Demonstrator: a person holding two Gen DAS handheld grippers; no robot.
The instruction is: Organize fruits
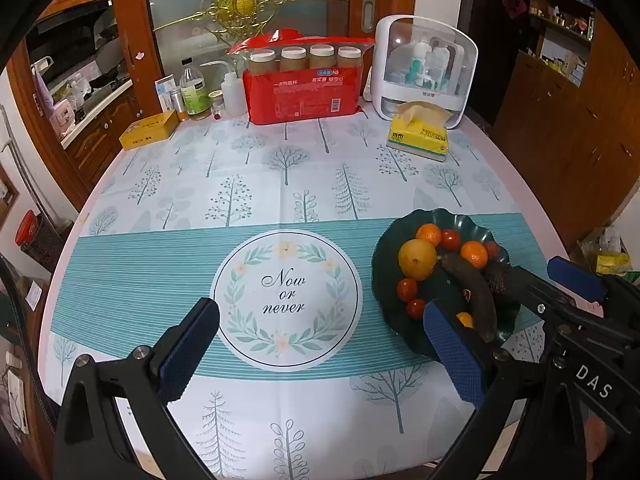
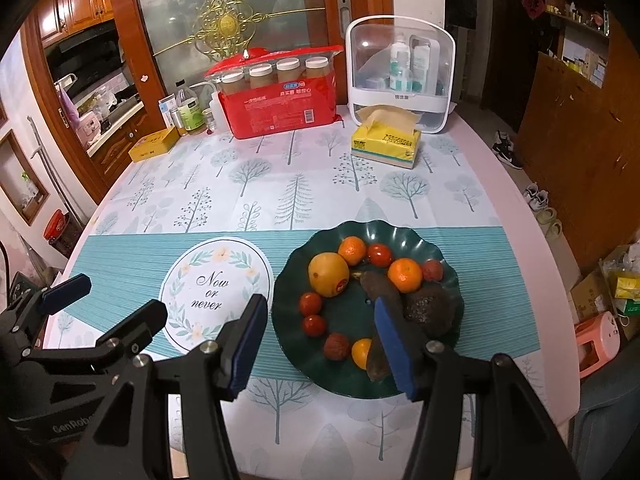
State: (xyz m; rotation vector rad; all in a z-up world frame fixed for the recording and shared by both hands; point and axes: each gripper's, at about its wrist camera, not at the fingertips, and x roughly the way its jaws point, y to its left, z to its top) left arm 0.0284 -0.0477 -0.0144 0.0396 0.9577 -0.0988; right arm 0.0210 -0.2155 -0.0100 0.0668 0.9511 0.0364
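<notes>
A dark green scalloped plate (image 2: 320, 372) (image 1: 384, 248) sits on the table's near right. It holds a large yellow-orange citrus (image 2: 329, 274) (image 1: 417, 259), two mandarins (image 2: 405, 275), several small red tomatoes (image 2: 311, 303), a dark brown banana (image 1: 474, 294), an avocado (image 2: 430, 311) and a lychee (image 2: 335, 347). My left gripper (image 1: 320, 356) is open and empty, above the "Now or never" print (image 1: 285, 293), left of the plate. My right gripper (image 2: 320, 354) is open and empty above the plate's near edge. Each gripper shows in the other's view.
At the table's far side stand a red pack with jars (image 1: 302, 90), a white storage box (image 1: 426, 70), a yellow tissue pack (image 1: 420, 136), a yellow tin (image 1: 149, 130) and bottles (image 1: 194, 92). Wooden cabinets (image 2: 580, 140) stand to the right.
</notes>
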